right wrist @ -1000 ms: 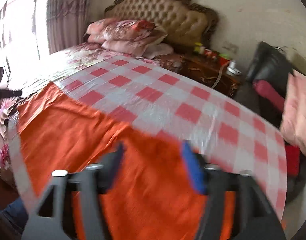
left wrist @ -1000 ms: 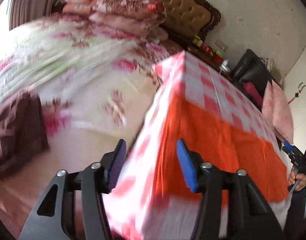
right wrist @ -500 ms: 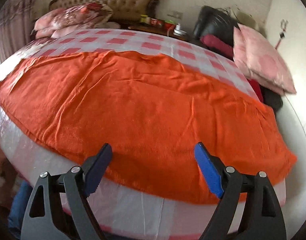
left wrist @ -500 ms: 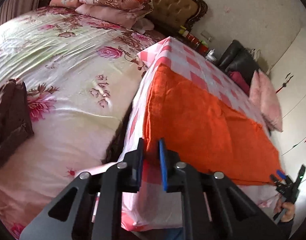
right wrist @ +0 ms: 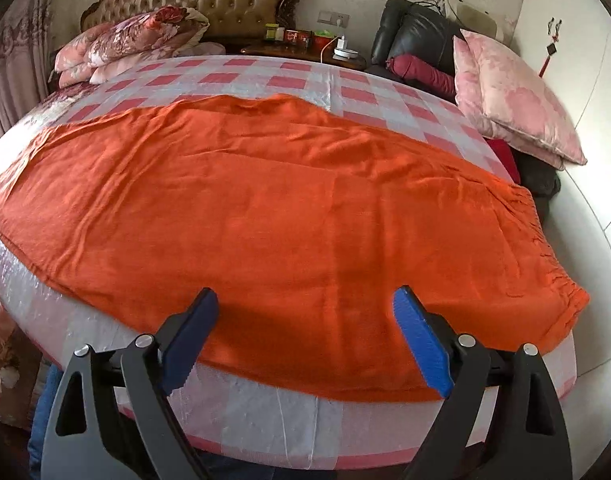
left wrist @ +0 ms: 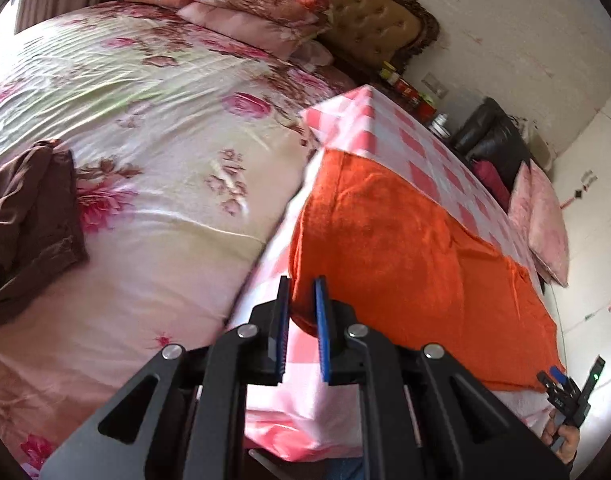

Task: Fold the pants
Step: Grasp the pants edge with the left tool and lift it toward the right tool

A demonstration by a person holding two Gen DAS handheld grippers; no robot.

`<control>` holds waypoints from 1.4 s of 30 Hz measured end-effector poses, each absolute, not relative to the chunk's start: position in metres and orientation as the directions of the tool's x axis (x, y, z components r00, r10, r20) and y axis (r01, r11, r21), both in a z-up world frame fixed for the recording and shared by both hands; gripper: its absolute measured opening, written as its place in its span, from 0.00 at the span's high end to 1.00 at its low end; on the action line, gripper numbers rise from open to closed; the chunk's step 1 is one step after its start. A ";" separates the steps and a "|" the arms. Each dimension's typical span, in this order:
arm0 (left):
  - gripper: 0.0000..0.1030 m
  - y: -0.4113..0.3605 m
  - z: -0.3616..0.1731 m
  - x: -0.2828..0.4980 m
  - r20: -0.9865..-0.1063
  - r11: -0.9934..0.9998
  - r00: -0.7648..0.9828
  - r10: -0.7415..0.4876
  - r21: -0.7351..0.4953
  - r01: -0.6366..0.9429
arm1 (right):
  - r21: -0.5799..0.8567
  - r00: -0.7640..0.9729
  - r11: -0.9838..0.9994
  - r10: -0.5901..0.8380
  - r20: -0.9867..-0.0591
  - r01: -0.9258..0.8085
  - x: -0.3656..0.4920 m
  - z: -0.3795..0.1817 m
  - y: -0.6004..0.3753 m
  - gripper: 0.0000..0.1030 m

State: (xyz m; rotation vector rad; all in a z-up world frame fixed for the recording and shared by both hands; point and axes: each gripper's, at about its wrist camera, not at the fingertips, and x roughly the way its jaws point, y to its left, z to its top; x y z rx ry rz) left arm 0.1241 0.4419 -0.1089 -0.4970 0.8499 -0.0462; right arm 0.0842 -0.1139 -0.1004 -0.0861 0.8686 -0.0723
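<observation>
1. While the pants (right wrist: 289,216) lie spread flat across the checked table (right wrist: 265,76), filling its near half in the right wrist view, nothing is folded yet.
2. The left gripper (left wrist: 301,316) is nearly shut on the pants' near left corner; orange cloth sits between the blue pads, and it looks pinched, though the fisheye edge makes contact hard to confirm.
3. The right gripper (right wrist: 305,340) is wide open and holds nothing; it hovers over the near hem at 6 o'clock, well left of the gathered waistband (right wrist: 545,240) at 3 o'clock.
4. The cloth looks soft, light and limp, a fleecy knit with shallow wrinkles. It will likely sag and drag between hold points, not slide stiffly, and it may cling to the table cover.
5. Best holds, I judge: the two near-edge corners, one per gripper, pinching both layers so the fold carries over evenly toward 12 o'clock.
6. A bed (left wrist: 145,140) lies at 9 o'clock of the table.
</observation>
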 end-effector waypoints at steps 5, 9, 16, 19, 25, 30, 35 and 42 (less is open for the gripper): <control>0.46 0.440 -0.088 0.104 -0.713 0.908 0.701 0.015 -0.284 -0.308 | -0.040 0.685 0.987 -0.135 -0.716 0.153 0.078 -0.091 -0.155 0.16; 0.41 0.386 -0.057 0.104 -0.602 0.948 0.798 0.013 -0.246 -0.201 | -0.098 0.624 0.972 -0.213 -0.752 0.214 0.081 -0.105 -0.181 0.16; 0.29 0.222 -0.065 0.154 -0.604 0.988 0.786 -0.134 -0.020 0.153 | -0.102 0.617 0.973 -0.210 -0.759 0.206 0.062 -0.105 -0.193 0.14; 0.29 0.167 -0.076 0.157 -0.641 0.976 0.748 -0.170 -0.004 0.218 | -0.164 0.624 0.959 -0.275 -0.731 0.230 0.058 -0.087 -0.190 0.14; 0.58 0.105 -0.101 0.124 -0.651 0.952 0.710 -0.269 -0.070 0.296 | -0.087 0.691 0.992 -0.123 -0.713 0.086 0.091 -0.052 -0.150 0.14; 0.59 0.080 -0.126 0.098 -0.673 0.953 0.712 -0.202 0.033 0.301 | -0.095 0.694 0.987 0.022 -0.720 -0.130 0.155 -0.039 -0.071 0.14; 0.58 0.088 -0.128 0.084 -0.646 0.958 0.734 -0.212 0.009 0.285 | -0.007 0.575 0.955 0.173 -0.800 -0.297 0.232 -0.053 0.005 0.15; 0.58 0.095 -0.132 0.071 -0.600 0.961 0.770 -0.218 0.004 0.276 | -0.086 0.515 0.943 0.098 -0.852 -0.322 0.286 -0.090 0.060 0.14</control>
